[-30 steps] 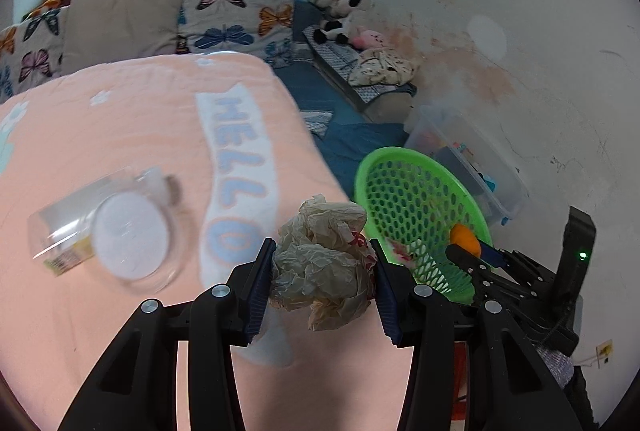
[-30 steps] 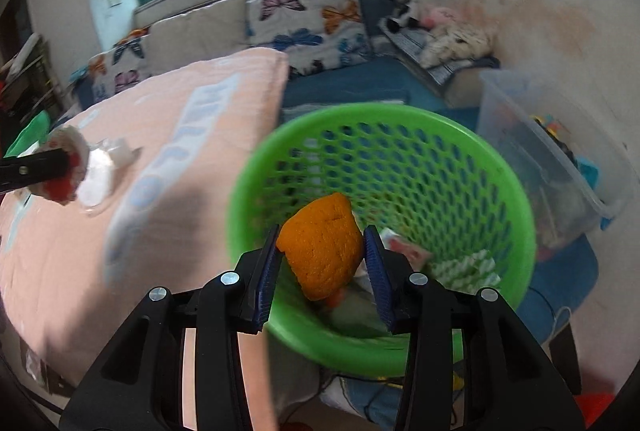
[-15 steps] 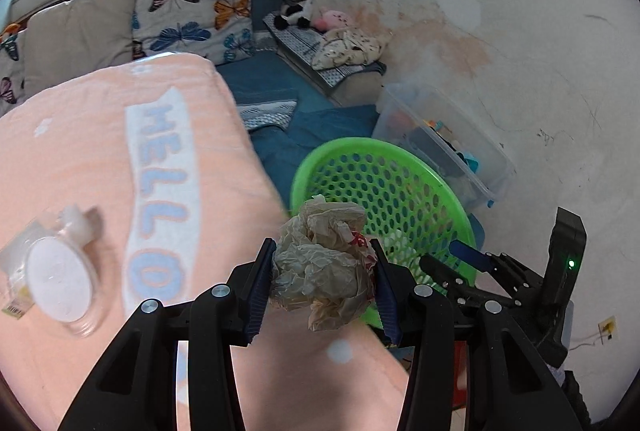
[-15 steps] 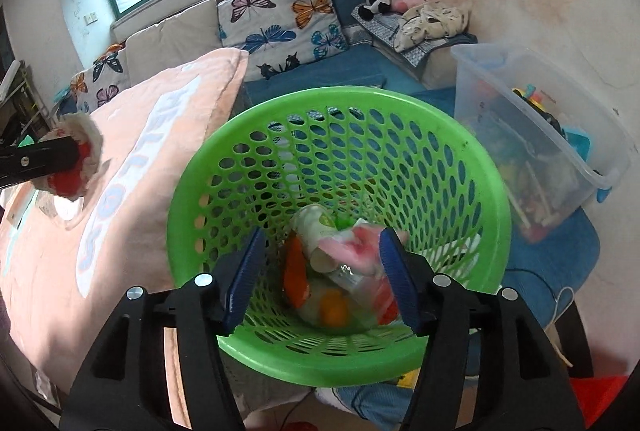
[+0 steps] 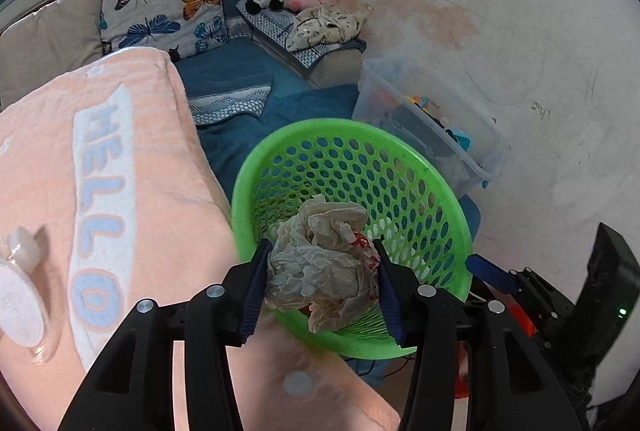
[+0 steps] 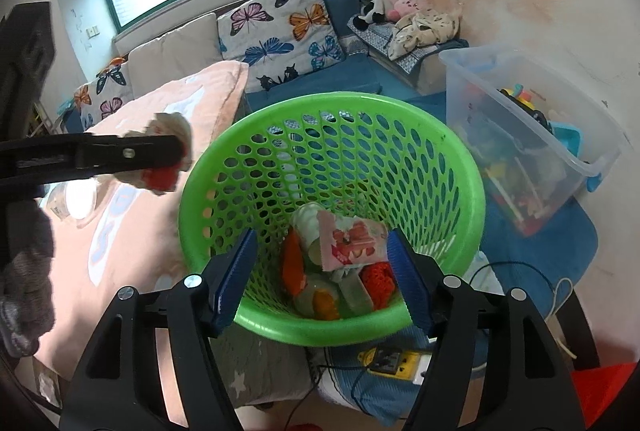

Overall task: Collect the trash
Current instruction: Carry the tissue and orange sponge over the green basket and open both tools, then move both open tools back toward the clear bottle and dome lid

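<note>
Green basket [image 6: 332, 119] is holding several wrappers while the right gripper [image 6: 322, 271] is hanging apart above it, the left gripper [image 5: 320, 271] is clamping crumpled paper [image 5: 324, 259] near the rim, and a plastic container [image 5: 20, 295] is lying on the far-left blanket [image 5: 152, 167], uncollected.

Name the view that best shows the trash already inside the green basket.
Right wrist: it looks down into the green basket at the pink wrapper and other trash. In the left wrist view, the held crumpled paper hides the bottom.
</note>
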A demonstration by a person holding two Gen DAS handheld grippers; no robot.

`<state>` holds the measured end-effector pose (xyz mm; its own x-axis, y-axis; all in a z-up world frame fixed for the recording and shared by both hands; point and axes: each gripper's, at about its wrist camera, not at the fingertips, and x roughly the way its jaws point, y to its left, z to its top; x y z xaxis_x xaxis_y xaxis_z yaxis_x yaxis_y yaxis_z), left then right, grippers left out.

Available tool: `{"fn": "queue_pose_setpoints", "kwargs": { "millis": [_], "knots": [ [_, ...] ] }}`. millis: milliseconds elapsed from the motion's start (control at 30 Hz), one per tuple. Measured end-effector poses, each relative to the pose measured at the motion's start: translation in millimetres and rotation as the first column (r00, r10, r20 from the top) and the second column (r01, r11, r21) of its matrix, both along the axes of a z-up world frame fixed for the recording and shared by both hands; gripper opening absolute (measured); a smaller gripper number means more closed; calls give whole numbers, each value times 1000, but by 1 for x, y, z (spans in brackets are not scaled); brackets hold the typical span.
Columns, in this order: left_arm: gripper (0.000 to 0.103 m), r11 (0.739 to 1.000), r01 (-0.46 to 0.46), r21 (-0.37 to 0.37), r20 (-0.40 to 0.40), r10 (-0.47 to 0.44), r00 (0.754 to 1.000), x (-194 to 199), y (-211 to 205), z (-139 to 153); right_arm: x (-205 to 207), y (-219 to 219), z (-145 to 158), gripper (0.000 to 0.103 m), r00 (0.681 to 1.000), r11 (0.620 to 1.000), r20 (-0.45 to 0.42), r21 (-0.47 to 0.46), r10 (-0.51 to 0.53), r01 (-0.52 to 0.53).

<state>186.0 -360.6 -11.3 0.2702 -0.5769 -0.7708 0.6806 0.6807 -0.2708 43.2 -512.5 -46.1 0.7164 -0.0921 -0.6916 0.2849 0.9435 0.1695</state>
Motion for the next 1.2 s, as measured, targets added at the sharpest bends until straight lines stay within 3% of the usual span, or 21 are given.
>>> {"fn": "queue_pose_setpoints", "kwargs": {
  "millis": [333,567,967,1200],
  "knots": [
    [70,1000,11,4,-23,-10,1000,-5,-8,-9,-12,-2,0,68,1000,1000,4,6,-13,13],
    [70,1000,-8,-13,-11,8,1000,-10,9,-6,-13,9,6,73,1000,1000,14,5,4,-4],
    [70,988,-152,-24,23,152,988,-3,103,0,4,54,20,78,994,994,35,-8,107,-106],
    [70,959,-282,-34,15,282,959,7,178,-1,26,97,26,80,979,979,36,-28,202,-201]
  ]
}}
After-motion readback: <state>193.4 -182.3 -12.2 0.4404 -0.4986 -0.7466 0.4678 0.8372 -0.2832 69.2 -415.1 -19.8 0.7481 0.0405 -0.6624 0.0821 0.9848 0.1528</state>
